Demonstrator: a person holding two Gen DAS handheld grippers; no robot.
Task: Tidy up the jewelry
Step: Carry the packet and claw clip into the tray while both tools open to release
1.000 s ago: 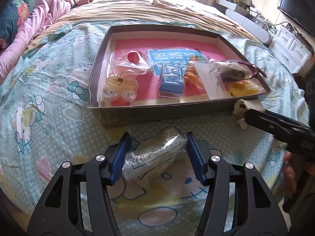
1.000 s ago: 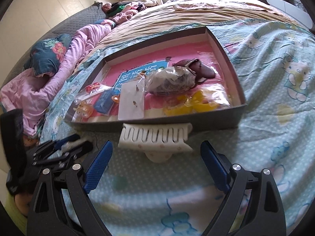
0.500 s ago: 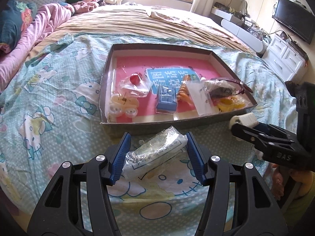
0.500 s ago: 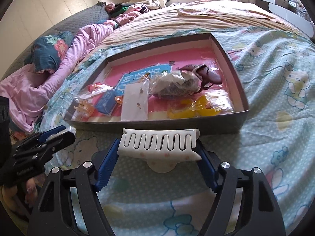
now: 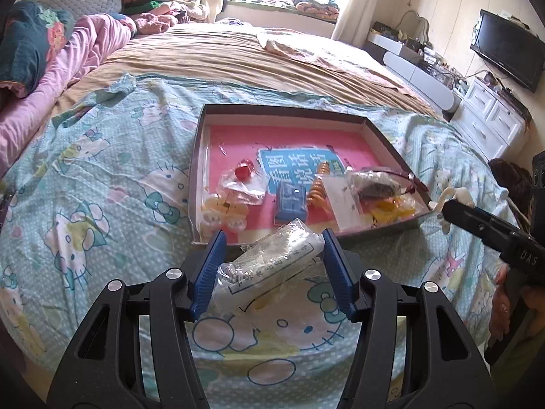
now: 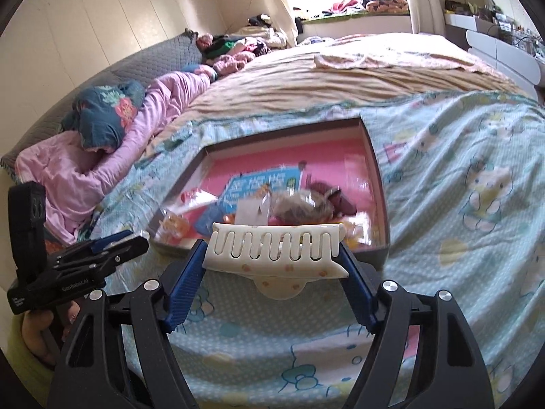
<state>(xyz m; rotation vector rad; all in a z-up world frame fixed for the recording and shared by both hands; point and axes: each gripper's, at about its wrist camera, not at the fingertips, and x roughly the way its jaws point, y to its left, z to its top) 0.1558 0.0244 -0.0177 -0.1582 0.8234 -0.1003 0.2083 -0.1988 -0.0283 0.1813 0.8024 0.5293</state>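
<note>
The left hand-held gripper (image 5: 270,269) is pinching a clear plastic bag (image 5: 269,272) with a silvery chain coiled inside, both blue pads pressed against the bag's ends, the bag tilted and held up above the bed (image 5: 102,177) just short of the near wall of the box lid (image 5: 385,136). Over on the right, the right hand-held gripper (image 6: 272,272) is clamped on a white hair claw (image 6: 274,250), teeth pointing up, its ends squeezed between the blue pads, also held above the bedspread in front of the box. The left wrist view gives the sharp look into the box: a pink floor with a blue printed card (image 5: 299,167), a red bead in a bag (image 5: 243,172), pale yellow clips (image 5: 223,209), a blue packet (image 5: 289,201), an orange spiral piece (image 5: 318,187), a flat white card in a sleeve (image 5: 342,201), a bag of dark items (image 5: 378,185) and yellow pieces (image 5: 391,209) in the near right corner. The right wrist view shows that same box blurred, its contents hard to tell apart, yet it does catch the left tool from the side at far left with a hand beneath it. The left wrist view in turn catches the right tool at its right edge, the white claw at its tip, close to the box's near right corner.
</note>
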